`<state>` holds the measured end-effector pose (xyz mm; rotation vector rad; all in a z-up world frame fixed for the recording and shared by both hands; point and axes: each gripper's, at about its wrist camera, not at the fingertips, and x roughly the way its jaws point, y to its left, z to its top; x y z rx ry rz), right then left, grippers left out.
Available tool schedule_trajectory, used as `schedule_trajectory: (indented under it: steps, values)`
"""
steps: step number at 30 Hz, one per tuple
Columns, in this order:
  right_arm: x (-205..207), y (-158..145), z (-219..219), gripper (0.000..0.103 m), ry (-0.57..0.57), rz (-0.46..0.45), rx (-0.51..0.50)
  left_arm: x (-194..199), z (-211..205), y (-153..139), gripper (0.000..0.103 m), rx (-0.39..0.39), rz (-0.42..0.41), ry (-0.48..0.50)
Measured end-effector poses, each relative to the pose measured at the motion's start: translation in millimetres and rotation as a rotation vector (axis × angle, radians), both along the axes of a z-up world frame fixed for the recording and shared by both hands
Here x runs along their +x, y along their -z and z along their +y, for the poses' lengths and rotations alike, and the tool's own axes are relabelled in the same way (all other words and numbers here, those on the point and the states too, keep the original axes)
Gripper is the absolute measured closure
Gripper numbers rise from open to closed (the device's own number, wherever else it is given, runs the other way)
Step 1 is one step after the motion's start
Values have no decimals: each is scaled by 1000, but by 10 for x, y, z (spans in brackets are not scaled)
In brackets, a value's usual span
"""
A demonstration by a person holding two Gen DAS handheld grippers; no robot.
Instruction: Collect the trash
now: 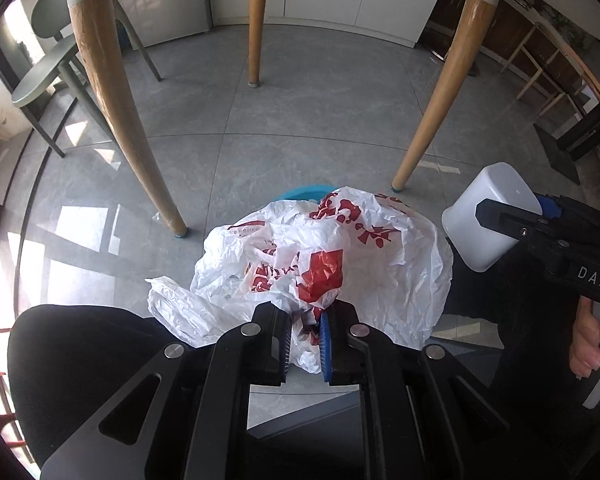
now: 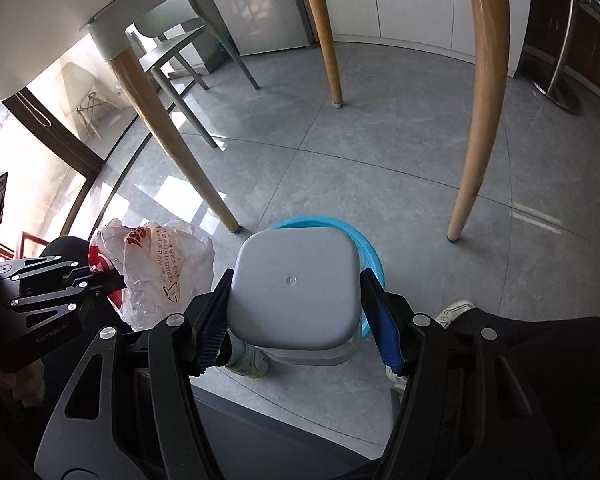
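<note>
My left gripper [image 1: 306, 340] is shut on a crumpled white plastic bag with red print [image 1: 332, 256] and holds it above the floor; the bag also shows at the left of the right wrist view [image 2: 168, 272]. My right gripper [image 2: 296, 320] is shut on a white square plastic container [image 2: 294, 292], held bottom towards the camera. The container also shows at the right of the left wrist view [image 1: 488, 216]. A blue round bin [image 2: 360, 240] stands on the floor below the container; only its rim shows, and it peeks out behind the bag in the left wrist view [image 1: 308, 191].
Wooden table legs [image 1: 112, 96] [image 2: 480, 100] stand on the grey tiled floor around the bin. A green chair [image 1: 48, 76] is at the far left. White cabinets line the back wall. The person's dark-clad knees and shoes [image 2: 456, 308] are near the bin.
</note>
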<state>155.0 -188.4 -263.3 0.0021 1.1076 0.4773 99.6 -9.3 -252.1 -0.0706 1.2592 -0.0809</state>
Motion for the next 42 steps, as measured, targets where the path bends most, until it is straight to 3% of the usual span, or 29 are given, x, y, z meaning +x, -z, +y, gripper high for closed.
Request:
schedule_trajectory:
  steps: [13,24,27,29,32,42]
  values:
    - [458,800,144,44,54,183,-3,469,-33,728,92,-59,145,-87]
    - [733,1309,243,44,70,273,-40,823,-45,1286,91,14,227,-38]
    - [775,1399,243,43,73,289,-38,879,-53,1372,82,6,245,-22]
    - [808,1456,249,40,74,301,-37,912,-82,1411,70,6,246,-6]
    - [815,1495,260,32,69,318,-47,915,-98,1417,67,42,238,5]
    - [780,1455,192,32,70,304,-83,905,-8,1378,61,44,233,-24]
